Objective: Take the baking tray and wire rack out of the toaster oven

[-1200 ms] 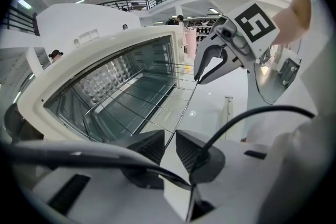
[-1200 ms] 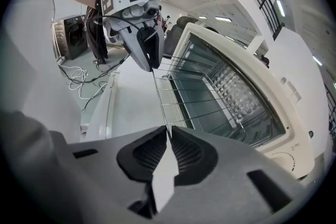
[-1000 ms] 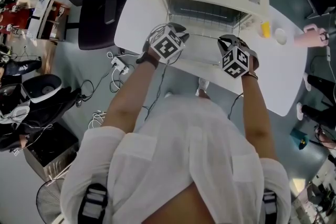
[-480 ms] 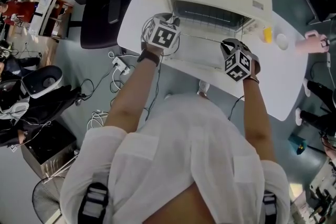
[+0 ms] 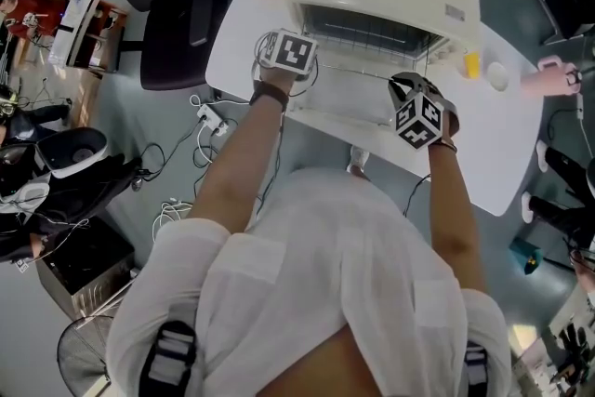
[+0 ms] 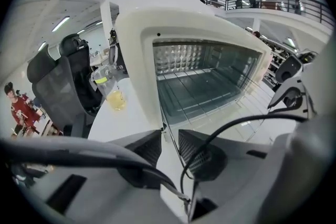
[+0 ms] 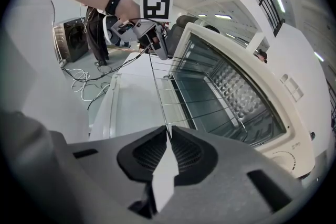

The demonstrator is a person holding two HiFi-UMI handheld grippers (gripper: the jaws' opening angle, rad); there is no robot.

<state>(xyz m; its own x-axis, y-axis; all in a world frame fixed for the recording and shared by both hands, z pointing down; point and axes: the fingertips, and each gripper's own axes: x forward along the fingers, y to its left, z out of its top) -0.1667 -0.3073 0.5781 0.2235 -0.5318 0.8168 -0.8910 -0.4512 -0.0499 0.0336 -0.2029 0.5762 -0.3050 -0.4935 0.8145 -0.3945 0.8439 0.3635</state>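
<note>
Though vague overhead — right tool (image 7: 169, 131) clamping wire rack (image 7: 181, 91), left tool (image 6: 169, 136) opening round it.

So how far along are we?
The oven door is open and the wire rack sits partway out. The right gripper is shut on its front wire; the left gripper's jaws are opening around its left corner. Still to do: pull the rack clear, then the baking tray.

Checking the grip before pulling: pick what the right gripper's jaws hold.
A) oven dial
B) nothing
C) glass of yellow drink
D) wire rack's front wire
D: the right gripper view shows the right gripper pinching the wire rack by its front wire.
</note>
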